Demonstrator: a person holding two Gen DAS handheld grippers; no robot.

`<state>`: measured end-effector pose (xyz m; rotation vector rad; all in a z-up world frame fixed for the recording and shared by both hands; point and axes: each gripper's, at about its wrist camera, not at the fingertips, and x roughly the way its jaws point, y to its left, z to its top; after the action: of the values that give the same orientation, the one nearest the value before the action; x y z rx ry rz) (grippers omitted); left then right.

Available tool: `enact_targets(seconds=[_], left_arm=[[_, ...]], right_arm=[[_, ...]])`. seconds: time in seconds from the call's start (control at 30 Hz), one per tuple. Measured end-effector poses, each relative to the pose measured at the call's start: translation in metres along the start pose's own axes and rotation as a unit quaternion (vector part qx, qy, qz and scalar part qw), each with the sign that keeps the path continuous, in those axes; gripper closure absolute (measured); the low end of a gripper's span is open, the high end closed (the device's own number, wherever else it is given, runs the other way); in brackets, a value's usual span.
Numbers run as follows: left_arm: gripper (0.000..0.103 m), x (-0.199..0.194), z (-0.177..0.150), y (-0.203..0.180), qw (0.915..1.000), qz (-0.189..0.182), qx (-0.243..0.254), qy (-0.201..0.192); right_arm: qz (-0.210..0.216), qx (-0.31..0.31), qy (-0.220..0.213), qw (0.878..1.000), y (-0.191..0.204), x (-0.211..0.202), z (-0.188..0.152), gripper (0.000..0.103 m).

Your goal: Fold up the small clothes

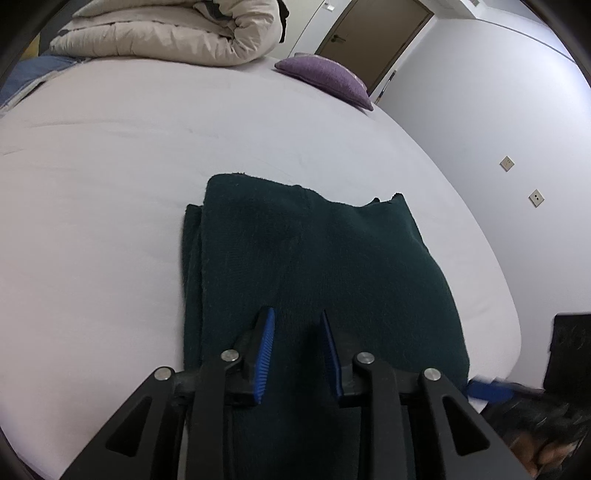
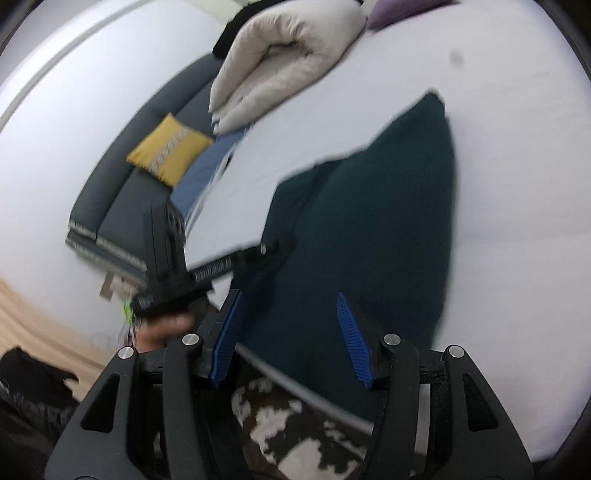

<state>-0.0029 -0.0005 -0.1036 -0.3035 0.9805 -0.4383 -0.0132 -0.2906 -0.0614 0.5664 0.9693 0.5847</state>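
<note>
A dark green knitted garment lies folded on the white bed. My left gripper hovers over its near edge, jaws open with blue pads, nothing between them. In the right wrist view the same garment lies on the bed. My right gripper is open above its near end, empty. The left gripper's body shows to the left of it, blurred, at the garment's edge. The right gripper's blue tip shows at the garment's right corner in the left wrist view.
A rolled beige duvet and a purple pillow lie at the far end of the bed. A grey sofa with a yellow cushion stands beside the bed. A door is in the far wall.
</note>
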Motion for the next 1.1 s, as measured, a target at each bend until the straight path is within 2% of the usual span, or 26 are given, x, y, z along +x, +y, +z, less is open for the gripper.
enact_targets(seconds=[0.07,0.13,0.2,0.27,0.37,0.4,0.47,0.5,0.6,0.67,0.73,0.8,0.83,0.9,0.97,1.03,1.1], left_arm=[[0.075,-0.003,-0.002,0.001,1.0,-0.004,0.0,-0.003],[0.074,-0.01,-0.003,-0.001,0.9999,0.005,0.007,-0.01],[0.063,-0.023,-0.004,-0.003,0.9994,0.014,0.015,-0.027],[0.042,-0.037,-0.004,-0.006,0.9978,0.034,0.022,-0.053],[0.024,-0.068,-0.006,-0.017,0.9897,0.076,0.052,-0.11],[0.021,-0.081,-0.006,-0.024,0.9841,0.094,0.071,-0.134],[0.003,-0.101,-0.007,-0.035,0.9712,0.128,0.098,-0.175],[0.0,-0.115,-0.008,-0.043,0.9593,0.152,0.113,-0.209],[0.0,-0.146,-0.007,-0.058,0.9295,0.198,0.141,-0.278],[0.0,-0.158,-0.006,-0.067,0.9131,0.231,0.146,-0.303],[0.0,-0.171,-0.006,-0.075,0.8965,0.257,0.146,-0.33],[0.0,-0.187,-0.009,-0.081,0.8772,0.273,0.142,-0.368],[0.0,-0.193,-0.012,-0.084,0.8731,0.272,0.143,-0.378],[0.0,-0.207,-0.012,-0.088,0.8708,0.251,0.158,-0.392],[0.0,-0.214,-0.014,-0.09,0.8676,0.233,0.176,-0.403],[0.0,-0.223,-0.013,-0.092,0.8682,0.211,0.204,-0.4],[0.0,-0.228,-0.013,-0.095,0.8659,0.205,0.225,-0.397]], right_arm=[[-0.029,0.023,0.034,0.999,-0.019,0.014,-0.013,0.051],[-0.02,0.044,0.028,0.998,-0.028,0.016,-0.02,0.051],[-0.023,0.032,0.014,0.999,-0.02,0.006,-0.018,0.051],[-0.041,0.001,-0.008,0.999,-0.007,-0.006,-0.015,0.05],[-0.055,-0.028,-0.043,0.997,0.008,-0.021,-0.005,0.05],[-0.068,-0.041,-0.06,0.995,0.015,-0.029,-0.002,0.05],[-0.1,-0.073,-0.093,0.988,0.031,-0.045,0.001,0.048],[-0.121,-0.093,-0.115,0.982,0.042,-0.054,0.003,0.047],[-0.165,-0.132,-0.182,0.96,0.069,-0.082,0.009,0.027],[-0.186,-0.149,-0.237,0.942,0.084,-0.098,0.006,0.007],[-0.206,-0.162,-0.282,0.923,0.097,-0.114,0.004,0.0],[-0.232,-0.178,-0.319,0.902,0.108,-0.129,0.001,0.0],[-0.241,-0.183,-0.329,0.895,0.113,-0.133,0.001,0.0],[-0.256,-0.184,-0.348,0.883,0.121,-0.142,0.001,0.0],[-0.258,-0.176,-0.364,0.878,0.127,-0.152,0.002,0.0],[-0.257,-0.173,-0.369,0.876,0.134,-0.162,0.001,0.0],[-0.264,-0.171,-0.382,0.869,0.142,-0.17,0.001,0.0]])
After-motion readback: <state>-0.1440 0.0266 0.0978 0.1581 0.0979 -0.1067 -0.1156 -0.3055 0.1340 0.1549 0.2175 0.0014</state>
